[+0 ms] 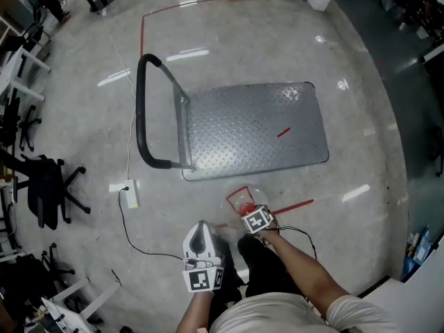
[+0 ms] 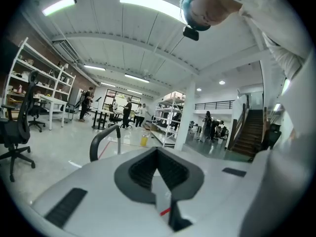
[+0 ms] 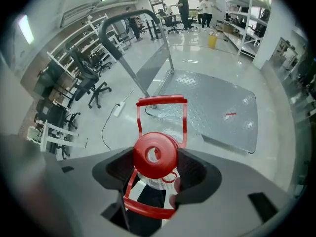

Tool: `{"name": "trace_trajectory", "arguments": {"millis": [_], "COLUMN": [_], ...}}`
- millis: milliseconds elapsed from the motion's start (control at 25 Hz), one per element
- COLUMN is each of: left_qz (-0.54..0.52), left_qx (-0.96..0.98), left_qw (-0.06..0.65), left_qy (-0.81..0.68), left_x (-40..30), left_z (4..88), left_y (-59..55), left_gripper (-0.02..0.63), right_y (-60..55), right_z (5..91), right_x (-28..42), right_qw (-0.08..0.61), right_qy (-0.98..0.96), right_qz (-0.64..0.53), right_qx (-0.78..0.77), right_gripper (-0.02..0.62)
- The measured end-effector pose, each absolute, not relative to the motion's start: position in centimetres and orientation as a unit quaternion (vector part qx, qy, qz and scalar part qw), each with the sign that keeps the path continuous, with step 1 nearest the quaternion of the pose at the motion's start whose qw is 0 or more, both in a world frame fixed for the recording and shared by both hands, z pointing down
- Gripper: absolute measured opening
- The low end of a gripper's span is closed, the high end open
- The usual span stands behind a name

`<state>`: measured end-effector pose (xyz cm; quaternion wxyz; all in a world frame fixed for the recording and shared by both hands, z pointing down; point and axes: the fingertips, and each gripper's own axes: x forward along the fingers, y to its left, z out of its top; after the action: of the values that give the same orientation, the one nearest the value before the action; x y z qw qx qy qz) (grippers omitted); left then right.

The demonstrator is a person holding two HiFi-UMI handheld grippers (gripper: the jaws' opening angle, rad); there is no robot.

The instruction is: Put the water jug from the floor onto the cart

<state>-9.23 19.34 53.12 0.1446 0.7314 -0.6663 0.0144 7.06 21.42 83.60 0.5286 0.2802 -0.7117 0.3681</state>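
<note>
Right gripper (image 3: 156,163) clamped on jug (image 3: 153,180) neck | left gripper (image 2: 158,154) closed, empty | jug likely heavy, rigid, slick; grip under cap (image 3: 155,154).

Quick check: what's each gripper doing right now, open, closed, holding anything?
Left gripper: tongs shut, nothing between them.
Right gripper: tongs closed on the top of the water jug.

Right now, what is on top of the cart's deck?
Only a short red strip lies on the flatbed cart's diamond-plate deck. The water jug is not on it; it is beside the near edge, at the right gripper. Nothing covers the deck.
</note>
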Motion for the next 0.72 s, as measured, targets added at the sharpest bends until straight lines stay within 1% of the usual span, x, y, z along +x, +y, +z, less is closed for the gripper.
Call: {"name": "trace_trajectory", "arguments": {"millis": [160,360,560,720], "left_qz": [0.002,-0.016,-0.028,-0.030], "left_qx": [0.736,0.743,0.752,0.764], "left_qw": [0.116,0.101,0.085,0.086], "left_qy": [-0.667,-0.662,-0.653,-0.639], "left_x": [-6.2,-3.5,-4.7,-6.0], "left_z": [49.0,46.0,46.0,45.7], "left_y": [17.2,13.7,8.3,2.7], "left_gripper": [0.003,0.003,0.003,0.003], "right_y": [17.9,12.0,4.3,-1.9], "right_z": [78.6,74.7,73.8,72.7], "right_x": [9.5,12.6,12.5,12.0], "right_qw": [0.518,0.513,0.498,0.479], "right_qy": [-0.726,-0.738,-0.742,-0.740], "right_qz": [0.354,0.323,0.307,0.318], "right_qx": [0.281,0.298,0.328,0.350], "right_gripper": [0.279,0.278,0.278,0.278]}}
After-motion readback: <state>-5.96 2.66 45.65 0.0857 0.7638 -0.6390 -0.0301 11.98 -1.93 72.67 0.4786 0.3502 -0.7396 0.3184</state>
